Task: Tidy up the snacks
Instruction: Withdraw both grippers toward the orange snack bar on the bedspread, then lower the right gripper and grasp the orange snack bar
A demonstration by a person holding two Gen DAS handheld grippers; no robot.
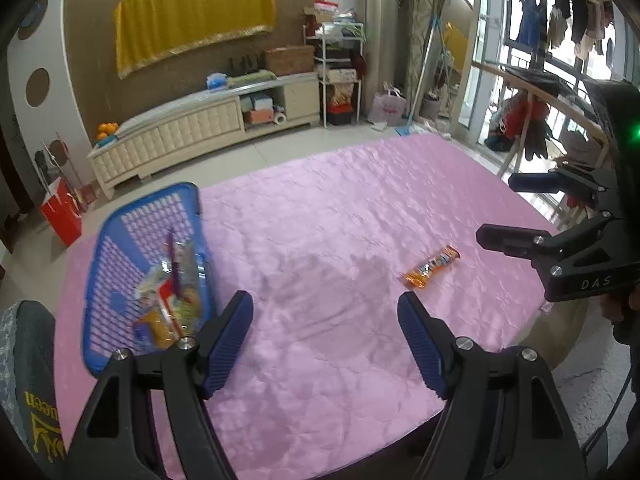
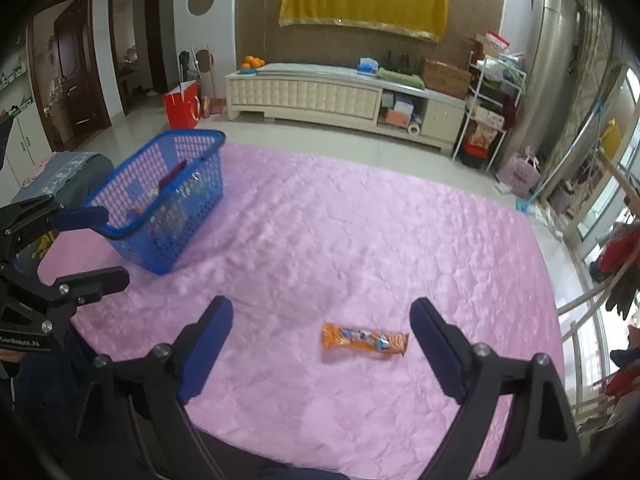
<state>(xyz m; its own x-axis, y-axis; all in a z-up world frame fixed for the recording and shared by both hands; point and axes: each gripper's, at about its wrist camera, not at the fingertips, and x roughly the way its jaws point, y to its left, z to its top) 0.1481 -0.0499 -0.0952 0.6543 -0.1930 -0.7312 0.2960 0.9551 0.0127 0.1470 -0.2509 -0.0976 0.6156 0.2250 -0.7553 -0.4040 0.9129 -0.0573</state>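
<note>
A blue plastic basket (image 1: 120,240) stands on the pink cloth at the left and holds several snack packets (image 1: 172,292); it also shows in the right wrist view (image 2: 168,216). One orange snack packet (image 1: 432,266) lies flat on the cloth. In the right wrist view the packet (image 2: 364,339) lies just ahead, between the fingers and nearer the right one. My left gripper (image 1: 325,308) is open and empty above the cloth, right of the basket. My right gripper (image 2: 322,312) is open and empty above the packet; it shows at the right edge of the left view (image 1: 494,208).
The pink cloth (image 2: 360,240) covers the table. A grey chair back (image 2: 68,176) stands at the table's left edge beside the basket. A cream TV cabinet (image 2: 320,92), a red bag (image 2: 182,104) and a white shelf rack (image 2: 488,108) stand beyond the far edge.
</note>
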